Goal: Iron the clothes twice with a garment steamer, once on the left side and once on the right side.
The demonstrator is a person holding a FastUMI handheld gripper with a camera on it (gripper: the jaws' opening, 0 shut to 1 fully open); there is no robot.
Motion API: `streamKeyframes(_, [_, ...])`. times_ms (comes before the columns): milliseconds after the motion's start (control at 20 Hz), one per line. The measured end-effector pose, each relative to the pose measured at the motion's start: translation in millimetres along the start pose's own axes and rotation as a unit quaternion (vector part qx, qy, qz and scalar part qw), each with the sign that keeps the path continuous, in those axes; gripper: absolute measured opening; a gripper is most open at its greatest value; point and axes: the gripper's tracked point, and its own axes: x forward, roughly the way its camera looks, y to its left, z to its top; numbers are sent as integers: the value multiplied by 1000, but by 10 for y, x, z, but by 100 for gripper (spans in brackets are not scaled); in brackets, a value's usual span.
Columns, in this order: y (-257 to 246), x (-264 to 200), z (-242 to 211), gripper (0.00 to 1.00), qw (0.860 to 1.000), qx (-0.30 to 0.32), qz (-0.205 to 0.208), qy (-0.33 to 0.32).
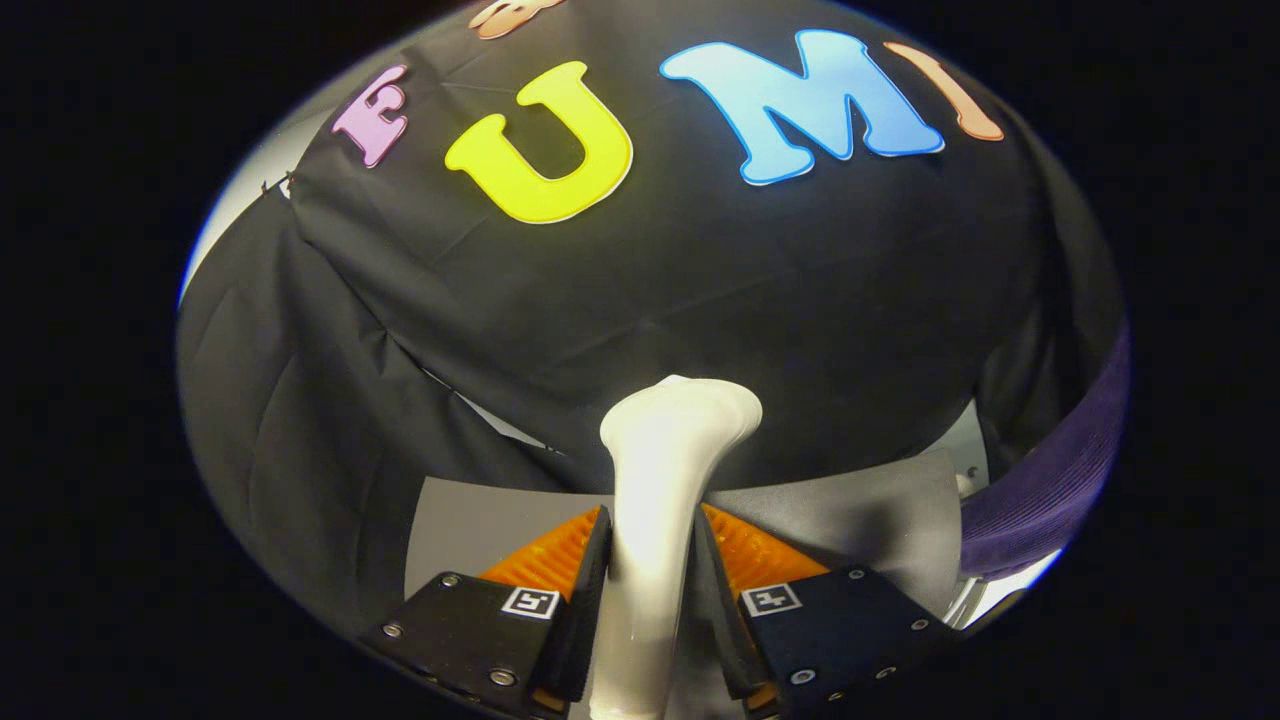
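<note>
A white garment steamer (pixel 660 470) stands upright between my two fingers, its handle squeezed by both pads and its flared head rising just beyond the fingertips. My gripper (pixel 648 560) is shut on that handle. A purple garment (pixel 1060 480) hangs off to the right of the fingers, its ribbed fabric curving down past the steamer's side. The steamer's head is well apart from the purple cloth and points toward the booth's black wall.
A grey tabletop (pixel 860 520) lies under and behind the fingers. The black cloth wall (pixel 700 290) closes off the space straight ahead and to the left. A strip of pale surface (pixel 1000 595) shows below the purple garment.
</note>
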Motion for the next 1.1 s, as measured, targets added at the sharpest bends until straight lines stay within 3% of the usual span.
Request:
streamKeyframes(150, [49, 55, -83, 54, 1000, 11, 15, 23])
streamKeyframes(350, [128, -32, -102, 42, 1000, -10, 14, 2])
streamKeyframes(700, [420, -957, -194, 40, 988, -81, 43, -125])
streamKeyframes(1100, [324, -2030, -680, 34, 968, -136, 37, -206])
